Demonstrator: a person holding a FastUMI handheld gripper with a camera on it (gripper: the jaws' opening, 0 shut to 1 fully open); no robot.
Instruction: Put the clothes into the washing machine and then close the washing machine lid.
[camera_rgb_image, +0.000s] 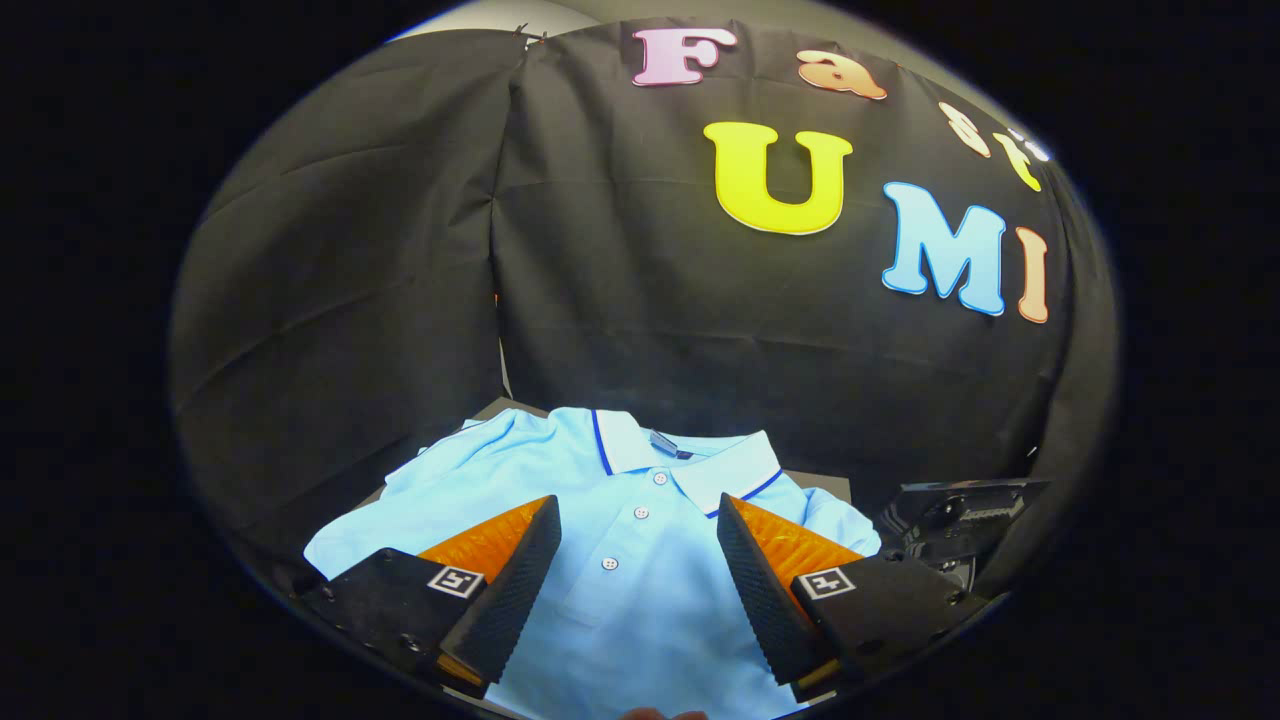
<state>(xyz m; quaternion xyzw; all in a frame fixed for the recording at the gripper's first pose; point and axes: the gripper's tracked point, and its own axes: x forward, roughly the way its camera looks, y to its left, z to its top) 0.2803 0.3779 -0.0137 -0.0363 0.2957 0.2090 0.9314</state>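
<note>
A light blue polo shirt (610, 470) lies flat and spread out on a dark surface, its white collar with a blue stripe (690, 462) toward the booth wall and its button placket running back toward me. My gripper (638, 510) hovers above the chest of the shirt, open, the placket showing in the wide gap between the two fingers. Nothing is held.
A black machine part with a hinge-like edge (955, 515) sits just right of the shirt, beyond the right finger. The black booth cloth (640, 300) rises close behind the shirt and wraps round on the left.
</note>
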